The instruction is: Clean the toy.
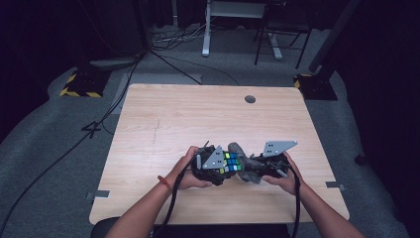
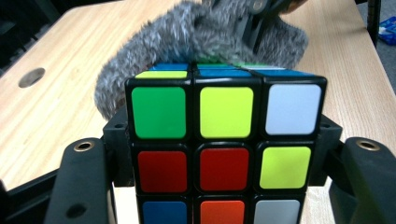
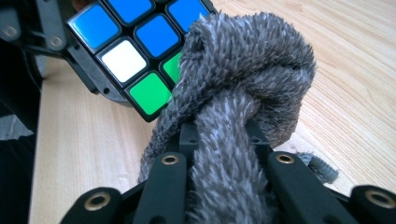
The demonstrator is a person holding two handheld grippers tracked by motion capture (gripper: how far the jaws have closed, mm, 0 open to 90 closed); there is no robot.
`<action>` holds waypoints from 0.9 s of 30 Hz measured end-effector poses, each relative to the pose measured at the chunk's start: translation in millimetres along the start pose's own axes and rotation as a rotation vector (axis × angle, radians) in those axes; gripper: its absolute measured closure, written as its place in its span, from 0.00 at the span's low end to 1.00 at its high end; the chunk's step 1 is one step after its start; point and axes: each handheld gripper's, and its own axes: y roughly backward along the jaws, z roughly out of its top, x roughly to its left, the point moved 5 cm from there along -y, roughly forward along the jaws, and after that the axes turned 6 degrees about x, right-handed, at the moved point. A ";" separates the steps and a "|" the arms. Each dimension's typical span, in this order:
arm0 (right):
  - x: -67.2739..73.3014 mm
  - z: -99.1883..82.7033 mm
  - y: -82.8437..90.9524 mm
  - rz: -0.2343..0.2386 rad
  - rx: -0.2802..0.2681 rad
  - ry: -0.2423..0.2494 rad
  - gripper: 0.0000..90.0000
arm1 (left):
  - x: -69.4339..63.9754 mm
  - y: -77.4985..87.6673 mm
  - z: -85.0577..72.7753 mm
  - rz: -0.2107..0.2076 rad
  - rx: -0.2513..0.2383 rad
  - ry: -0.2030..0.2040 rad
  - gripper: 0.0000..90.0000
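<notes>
The person's left hand [image 1: 190, 171] comes in from the near edge of the wooden table [image 1: 163, 124] and carries the left gripper [image 1: 229, 166], whose jaws are drawn in tight on a puzzle cube [image 1: 231, 162]. In the left gripper view the cube [image 2: 225, 144] sits squarely between the two black jaws, which press on its left and right sides. The face turned to that camera has green, yellow and white squares along its top row, red, red and yellow in the middle row, and blue, orange and white along the bottom. The cube is held above the table's near half, a little right of its middle and closer to the near edge than to the far one.

Just right of the cube, touching it, is a bunched grey fuzzy cloth [image 1: 247, 166]. In the right gripper view the cloth [image 3: 243, 102] bulges against the cube's [image 3: 135, 46] blue, white and green face and covers part of it. The right gripper [image 1: 265, 168], in the person's right hand [image 1: 282, 178], has its jaws closed on the cloth; a thick fold runs down between them and the pile spills out on both sides. A loose grey scrap [image 3: 322, 168] of the cloth lies on the table beside the right jaw.
</notes>
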 end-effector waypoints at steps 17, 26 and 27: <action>15.2 16.7 15.6 0.010 -0.103 0.067 0.85 | -1.1 -7.0 -1.3 0.026 0.067 -0.031 0.37; 14.2 15.3 13.1 -0.033 -0.052 0.090 0.85 | -0.6 -6.0 -0.5 0.042 0.078 -0.036 0.37; 12.4 12.9 10.9 -0.035 -0.032 0.086 0.85 | -0.4 -4.5 0.3 0.043 0.067 -0.032 0.37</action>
